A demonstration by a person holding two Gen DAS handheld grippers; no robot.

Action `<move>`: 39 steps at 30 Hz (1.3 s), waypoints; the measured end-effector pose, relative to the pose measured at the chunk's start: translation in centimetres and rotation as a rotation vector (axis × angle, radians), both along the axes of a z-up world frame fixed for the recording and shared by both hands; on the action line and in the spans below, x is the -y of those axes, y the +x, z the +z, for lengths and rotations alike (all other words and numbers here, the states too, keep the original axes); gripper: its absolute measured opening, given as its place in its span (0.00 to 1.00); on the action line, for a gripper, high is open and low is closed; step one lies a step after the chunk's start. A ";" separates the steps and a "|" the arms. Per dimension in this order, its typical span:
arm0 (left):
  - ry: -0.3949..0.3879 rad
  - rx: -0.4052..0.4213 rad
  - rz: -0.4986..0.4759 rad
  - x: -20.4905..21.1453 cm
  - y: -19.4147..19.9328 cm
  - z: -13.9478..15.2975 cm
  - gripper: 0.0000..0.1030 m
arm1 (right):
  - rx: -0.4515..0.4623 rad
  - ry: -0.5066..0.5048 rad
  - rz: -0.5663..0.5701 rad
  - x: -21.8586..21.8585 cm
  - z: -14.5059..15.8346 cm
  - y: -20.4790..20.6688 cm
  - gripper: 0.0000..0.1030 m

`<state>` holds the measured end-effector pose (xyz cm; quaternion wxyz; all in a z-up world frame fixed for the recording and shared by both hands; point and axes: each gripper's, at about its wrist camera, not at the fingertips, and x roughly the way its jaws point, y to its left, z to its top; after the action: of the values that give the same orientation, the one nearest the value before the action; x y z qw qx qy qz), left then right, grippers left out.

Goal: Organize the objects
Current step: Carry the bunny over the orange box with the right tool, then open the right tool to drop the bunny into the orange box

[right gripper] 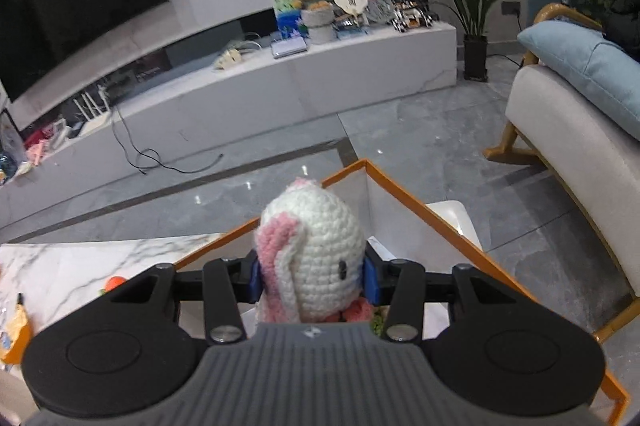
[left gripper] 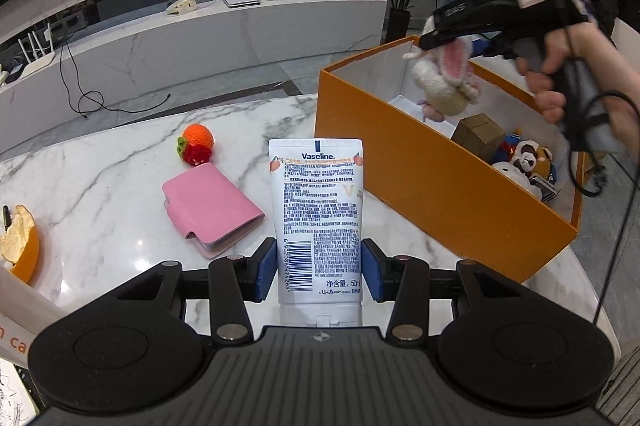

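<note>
I held a white Vaseline tube (left gripper: 319, 222) upright above the marble table (left gripper: 100, 186) and a crocheted white-and-pink bunny (right gripper: 314, 266) over the orange box (left gripper: 440, 186).

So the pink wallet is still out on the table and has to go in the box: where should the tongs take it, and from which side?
Grip the pink wallet across its thickness at the snap-tab edge nearest the camera, coming low from the near side. It lies flat and closed on the marble table, too broad to straddle from above.
</note>
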<state>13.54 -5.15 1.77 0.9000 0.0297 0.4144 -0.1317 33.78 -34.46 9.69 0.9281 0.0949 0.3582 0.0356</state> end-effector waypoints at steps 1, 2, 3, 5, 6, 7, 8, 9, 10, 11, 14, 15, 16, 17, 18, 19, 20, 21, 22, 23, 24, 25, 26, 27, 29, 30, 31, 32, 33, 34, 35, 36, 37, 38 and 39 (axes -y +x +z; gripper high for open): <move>0.002 0.000 -0.004 0.0 0.0 -0.1 0.50 | -0.015 -0.009 0.004 -0.2 -0.4 0.5 0.46; 0.005 0.000 -0.007 0.0 0.0 -0.2 0.50 | -0.033 -0.020 0.004 -0.4 -0.8 1.0 0.46; 0.009 0.000 -0.011 0.0 -0.1 -0.3 0.50 | -0.057 -0.037 -0.002 -0.6 -1.4 1.6 0.46; 0.014 -0.003 -0.018 0.0 0.0 -0.6 0.50 | -0.093 -0.078 -0.008 -1.1 -2.3 2.5 0.46; 0.012 -0.005 -0.019 -0.1 0.0 -0.7 0.50 | -0.117 -0.107 -0.006 -1.3 -2.9 3.1 0.46; 0.012 -0.006 -0.019 -0.2 0.0 -0.7 0.50 | -0.140 -0.129 -0.005 -1.4 -3.3 3.6 0.46; 0.012 -0.007 -0.018 -0.3 0.0 -0.7 0.50 | -0.164 -0.148 -0.007 -1.6 -3.8 4.1 0.46; 0.012 -0.008 -0.016 -0.4 0.1 -0.8 0.50 | -0.180 -0.159 -0.011 -1.5 -4.2 4.3 0.46; 0.013 -0.009 -0.014 -0.5 0.1 -0.9 0.50 | -0.195 -0.165 -0.015 -1.5 -4.5 4.6 0.46; 0.014 -0.010 -0.013 -0.6 0.2 -0.9 0.50 | -0.210 -0.167 -0.017 -1.4 -4.9 4.9 0.46; 0.017 -0.006 -0.017 -0.7 0.2 -0.9 0.50 | -0.230 -0.164 -0.015 -1.1 -5.6 5.6 0.47; 0.018 -0.004 -0.018 -0.8 0.2 -0.9 0.50 | -0.236 -0.168 -0.015 -1.0 -5.6 5.9 0.47; 0.019 -0.002 -0.019 -0.9 0.2 -0.9 0.50 | -0.246 -0.173 -0.015 -1.0 -5.6 6.0 0.47; 0.020 -0.002 -0.021 -0.9 0.2 -0.9 0.50 | -0.256 -0.176 -0.012 -0.9 -5.7 6.1 0.47; 0.020 -0.002 -0.021 -0.9 0.2 -1.0 0.50 | -0.274 -0.181 -0.009 -0.9 -5.8 6.5 0.49; 0.021 -0.006 -0.021 -0.8 0.2 -1.1 0.50 | -0.295 -0.191 -0.009 -0.9 -6.0 6.8 0.49; 0.021 -0.010 -0.022 -0.8 0.1 -1.1 0.50 | -0.315 -0.206 -0.014 -0.9 -6.3 7.2 0.49; 0.020 -0.013 -0.024 -0.7 0.1 -1.1 0.50 | -0.336 -0.231 -0.023 -0.9 -6.7 7.5 0.49; 0.020 -0.015 -0.027 -0.7 0.1 -1.1 0.50 | -0.345 -0.251 -0.024 -1.0 -7.0 7.7 0.50; 0.022 -0.015 -0.030 -0.7 0.0 -1.1 0.50 | -0.349 -0.265 -0.020 -1.1 -7.2 7.8 0.50; 0.025 -0.013 -0.032 -0.6 0.0 -1.0 0.50 | -0.346 -0.264 -0.013 -1.1 -7.3 7.8 0.54; 0.029 -0.010 -0.035 -0.6 -0.1 -0.9 0.50 | -0.345 -0.249 -0.004 -1.1 -7.3 7.7 0.58; 0.031 -0.009 -0.036 -0.6 -0.1 -0.9 0.50 | -0.344 -0.230 0.011 -1.0 -7.3 7.5 0.71; 0.033 -0.009 -0.036 -0.6 0.0 -0.8 0.50 | -0.336 -0.218 0.021 -0.9 -7.1 7.4 0.82; 0.027 -0.017 -0.032 -0.8 0.0 -1.0 0.50 | -0.327 -0.244 0.011 -1.0 -6.7 7.2 0.87; 0.021 -0.022 -0.030 -0.8 -0.1 -1.1 0.50 | -0.335 -0.248 0.013 -1.0 -6.5 7.1 0.87; 0.015 -0.026 -0.028 -0.9 -0.1 -1.2 0.50 | -0.340 -0.249 0.018 -1.0 -6.4 7.0 0.88; 0.012 -0.028 -0.027 -0.9 -0.2 -1.2 0.50 | -0.343 -0.261 0.020 -1.1 -6.2 6.9 0.91; 0.012 -0.028 -0.026 -0.8 -0.3 -1.3 0.50 | -0.340 -0.284 0.024 -1.3 -6.0 6.7 0.92; 0.012 -0.027 -0.027 -0.8 -0.4 -1.3 0.50 | -0.332 -0.300 0.029 -1.4 -5.7 6.6 0.92; 0.012 -0.024 -0.028 -0.7 -0.6 -1.2 0.50 | -0.322 -0.310 0.033 -1.4 -5.4 6.3 0.92; 0.011 -0.021 -0.032 -0.7 -0.7 -1.2 0.50 | -0.314 -0.314 0.036 -1.3 -5.0 6.0 0.93; 0.012 -0.018 -0.036 -0.6 -0.9 -1.0 0.50 | -0.312 -0.309 0.042 -1.2 -4.6 5.6 0.93; 0.013 -0.016 -0.038 -0.5 -1.1 -0.9 0.50 | -0.310 -0.301 0.048 -1.0 -4.3 5.3 0.93; 0.013 -0.015 -0.039 -0.4 -1.2 -0.8 0.50 | -0.305 -0.298 0.048 -0.8 -3.9 4.7 0.93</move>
<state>12.36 -4.76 0.96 0.8938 0.0429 0.4215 -0.1469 38.47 -33.62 5.79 0.8657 -0.0478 0.4981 -0.0105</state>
